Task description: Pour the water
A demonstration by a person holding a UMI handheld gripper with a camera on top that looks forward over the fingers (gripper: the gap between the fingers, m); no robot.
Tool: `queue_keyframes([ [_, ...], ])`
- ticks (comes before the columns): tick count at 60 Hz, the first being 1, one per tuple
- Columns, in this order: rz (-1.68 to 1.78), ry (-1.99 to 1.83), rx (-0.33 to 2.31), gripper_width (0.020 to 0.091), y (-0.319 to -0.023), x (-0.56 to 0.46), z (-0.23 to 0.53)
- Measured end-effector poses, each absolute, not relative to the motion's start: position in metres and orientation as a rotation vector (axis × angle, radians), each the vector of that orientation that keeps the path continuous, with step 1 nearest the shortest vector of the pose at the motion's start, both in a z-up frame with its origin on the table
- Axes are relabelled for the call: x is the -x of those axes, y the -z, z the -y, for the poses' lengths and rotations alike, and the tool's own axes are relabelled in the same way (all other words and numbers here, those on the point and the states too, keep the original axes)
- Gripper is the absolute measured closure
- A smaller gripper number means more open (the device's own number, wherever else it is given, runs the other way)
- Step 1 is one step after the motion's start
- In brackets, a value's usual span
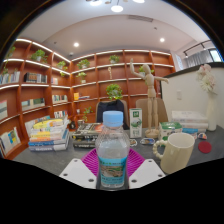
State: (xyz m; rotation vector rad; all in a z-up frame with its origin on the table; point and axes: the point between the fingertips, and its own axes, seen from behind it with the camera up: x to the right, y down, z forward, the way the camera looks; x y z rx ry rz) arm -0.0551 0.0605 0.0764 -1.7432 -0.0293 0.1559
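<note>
A clear plastic water bottle with a blue cap and a pale label stands upright between my gripper's two fingers. The magenta pads press against its sides, so the gripper is shut on it. Its base is hidden low between the fingers, so I cannot tell whether it rests on the dark table. A cream mug with a handle on its left stands on the table to the right of the bottle, a little farther off.
Behind the bottle lie stacked books, small boxes and a potted plant. A wooden mannequin figure stands at the back. A red coaster lies right of the mug. Bookshelves line the walls.
</note>
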Motion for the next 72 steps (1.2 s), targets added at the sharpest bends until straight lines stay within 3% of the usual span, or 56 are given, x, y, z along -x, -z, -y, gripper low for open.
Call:
queue_keyframes([
  [7,-0.195,-0.386,1.709,0.0788,-0.091,0.047,-0.06],
  [22,-0.793,-1.0,1.411,0.0787,-0.152,0.02,-0.063],
  [47,-1.415,-1.582,0.832,0.0789,-0.178,-0.045,-0.087],
  [62,-1.422,-1.58,0.921,0.079,-0.164,-0.031,-0.086],
  [72,-1.109,-1.283,1.271,0.0788,-0.172,-0.01,-0.083],
])
